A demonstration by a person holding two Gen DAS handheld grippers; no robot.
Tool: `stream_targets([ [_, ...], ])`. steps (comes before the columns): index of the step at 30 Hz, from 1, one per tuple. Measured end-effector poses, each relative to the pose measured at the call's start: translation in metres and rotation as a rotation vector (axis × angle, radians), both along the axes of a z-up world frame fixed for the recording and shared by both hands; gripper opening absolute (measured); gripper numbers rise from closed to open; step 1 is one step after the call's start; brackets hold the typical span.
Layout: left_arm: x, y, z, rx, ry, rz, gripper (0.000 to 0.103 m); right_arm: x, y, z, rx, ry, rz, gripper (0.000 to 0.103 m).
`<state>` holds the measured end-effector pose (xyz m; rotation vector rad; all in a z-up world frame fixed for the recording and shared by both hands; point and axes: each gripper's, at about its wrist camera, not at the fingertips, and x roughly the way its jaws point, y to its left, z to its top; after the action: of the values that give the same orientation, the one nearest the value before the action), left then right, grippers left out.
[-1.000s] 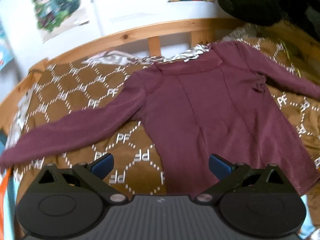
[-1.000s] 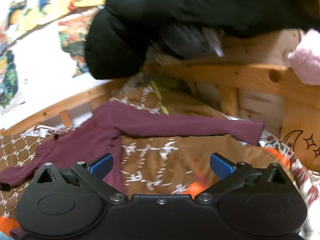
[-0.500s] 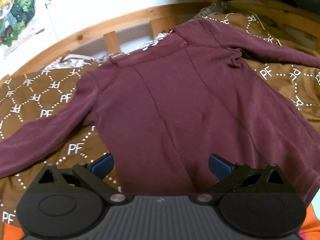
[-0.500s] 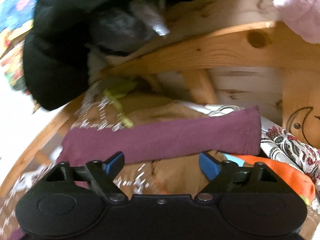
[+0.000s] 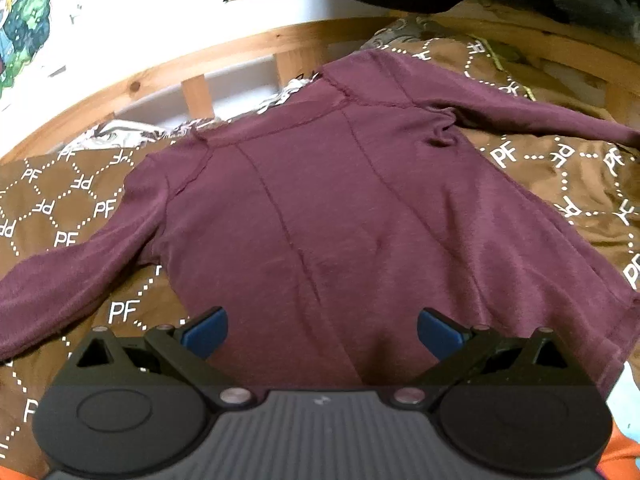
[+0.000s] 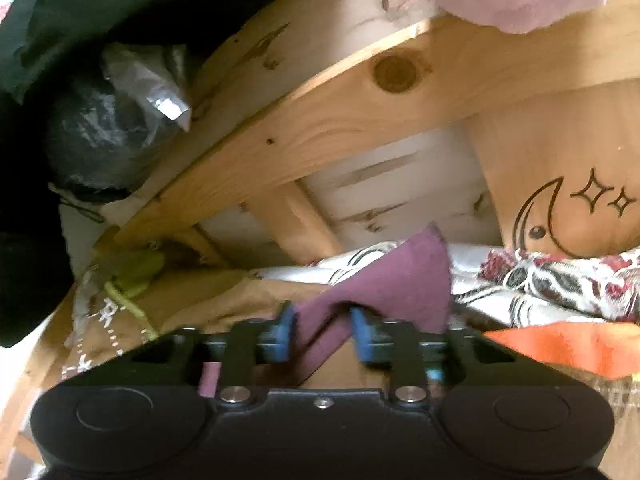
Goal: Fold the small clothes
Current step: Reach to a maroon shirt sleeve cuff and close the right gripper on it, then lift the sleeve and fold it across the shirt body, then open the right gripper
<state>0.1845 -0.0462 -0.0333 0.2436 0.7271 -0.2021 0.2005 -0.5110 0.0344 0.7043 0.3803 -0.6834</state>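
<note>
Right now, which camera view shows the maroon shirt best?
The left wrist view: the shirt lies spread flat on the brown blanket, body and both sleeves visible. The right wrist view shows only the sleeve end, bunched between the right gripper jaws.

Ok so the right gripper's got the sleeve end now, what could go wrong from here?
1. The right gripper pinches the sleeve only near its cuff, and the frame is blurred; the thin cloth may slip out when pulled.
2. The wooden rail sits close above, so lifting high could bump it.
3. The left gripper hovers open over the shirt, holding nothing down; the body may drag across the blanket and wrinkle.
</note>
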Motion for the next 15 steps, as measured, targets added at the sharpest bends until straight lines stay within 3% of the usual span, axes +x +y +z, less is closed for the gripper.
stream_targets([
  [3, -0.006, 0.000, 0.002, -0.013, -0.003, -0.016, 0.103, 0.004, 0.010, 0.007, -0.101, 0.011, 0.041, 0.007],
  [15, 0.004, 0.033, 0.026, -0.083, -0.054, 0.078, 0.103, 0.032, 0.102, 0.093, -0.685, -0.180, 0.390, 0.006],
])
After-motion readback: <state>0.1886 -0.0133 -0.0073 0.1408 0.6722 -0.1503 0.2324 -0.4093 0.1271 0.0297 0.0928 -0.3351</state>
